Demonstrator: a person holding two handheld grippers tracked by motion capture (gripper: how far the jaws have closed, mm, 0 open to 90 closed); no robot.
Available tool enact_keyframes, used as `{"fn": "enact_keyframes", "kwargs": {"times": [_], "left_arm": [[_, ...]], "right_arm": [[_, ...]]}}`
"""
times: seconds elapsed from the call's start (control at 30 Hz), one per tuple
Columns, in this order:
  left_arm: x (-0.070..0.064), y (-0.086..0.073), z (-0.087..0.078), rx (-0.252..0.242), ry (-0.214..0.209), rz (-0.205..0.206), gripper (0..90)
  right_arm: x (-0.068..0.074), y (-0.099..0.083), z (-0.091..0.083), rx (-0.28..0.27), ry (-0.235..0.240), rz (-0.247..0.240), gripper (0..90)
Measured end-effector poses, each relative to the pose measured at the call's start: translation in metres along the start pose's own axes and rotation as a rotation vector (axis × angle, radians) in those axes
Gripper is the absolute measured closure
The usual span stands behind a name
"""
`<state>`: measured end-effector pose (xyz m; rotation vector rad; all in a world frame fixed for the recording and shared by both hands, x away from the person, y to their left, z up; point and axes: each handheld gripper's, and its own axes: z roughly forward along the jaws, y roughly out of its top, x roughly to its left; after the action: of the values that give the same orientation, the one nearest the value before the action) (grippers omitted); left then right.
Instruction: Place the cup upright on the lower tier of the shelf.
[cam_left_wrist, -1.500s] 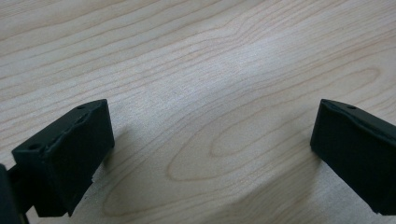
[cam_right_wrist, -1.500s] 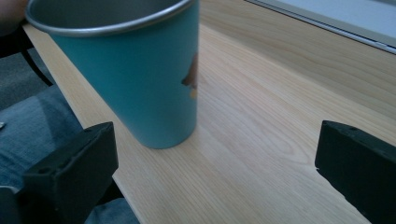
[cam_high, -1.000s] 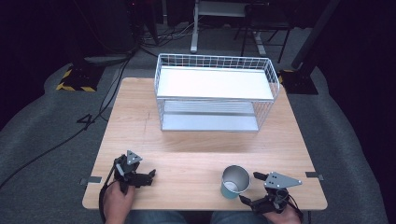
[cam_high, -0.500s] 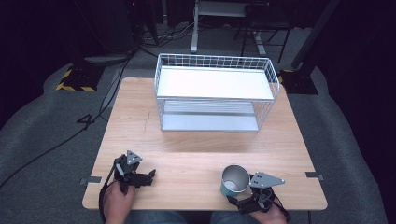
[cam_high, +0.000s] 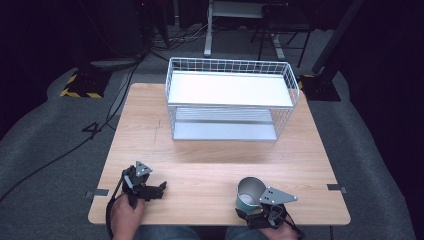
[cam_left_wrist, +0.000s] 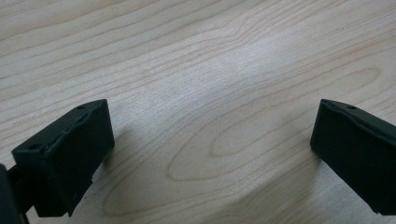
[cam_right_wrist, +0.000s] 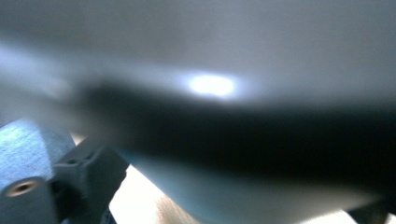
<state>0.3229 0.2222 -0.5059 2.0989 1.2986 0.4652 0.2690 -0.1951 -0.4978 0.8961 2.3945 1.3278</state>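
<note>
A metal cup (cam_high: 249, 192) with a blue band stands upright near the table's front edge, right of centre. My right gripper (cam_high: 255, 207) reaches it from the front right, its grey plate beside the rim. In the right gripper view the cup (cam_right_wrist: 224, 116) is a close blur between the jaws, which stand wide apart at the bottom corners, so my right gripper (cam_right_wrist: 224, 196) is open around it. At the front left my left gripper (cam_high: 161, 189) rests low over the wood. In the left gripper view that gripper (cam_left_wrist: 212, 154) is open with only bare wood between its jaws.
A white two-tier wire rack (cam_high: 230, 100) stands at the back middle of the wooden table (cam_high: 210, 160). Bare wood lies between it and the grippers. Cables run over the grey floor at the left.
My right gripper has slid left up to the cup, so its jaws now stand around it. The cup has stayed in place and the left gripper has not moved.
</note>
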Motion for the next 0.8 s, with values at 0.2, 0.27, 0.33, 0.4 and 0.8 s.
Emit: {"fn": "enact_keyframes", "kwargs": {"times": [0.2, 0.27, 0.33, 0.4, 0.8], "left_arm": [[0.000, 0.000, 0.000, 0.001, 0.000, 0.001, 0.0], [0.000, 0.000, 0.000, 0.001, 0.000, 0.001, 0.0], [0.000, 0.000, 0.000, 0.000, 0.000, 0.000, 0.0], [0.000, 0.000, 0.000, 0.000, 0.000, 0.000, 0.0], [0.000, 0.000, 0.000, 0.001, -0.001, 0.001, 0.0]], "right_arm": [[0.001, -0.002, -0.002, -0.013, 0.001, -0.005, 22.2], [0.000, -0.001, -0.002, -0.007, 0.002, -0.006, 22.3], [0.000, 0.000, -0.002, -0.006, 0.005, -0.006, 22.4], [-0.001, 0.000, -0.002, -0.005, 0.008, -0.004, 22.5], [-0.011, 0.017, -0.010, -0.027, 0.022, 0.025, 22.6]]}}
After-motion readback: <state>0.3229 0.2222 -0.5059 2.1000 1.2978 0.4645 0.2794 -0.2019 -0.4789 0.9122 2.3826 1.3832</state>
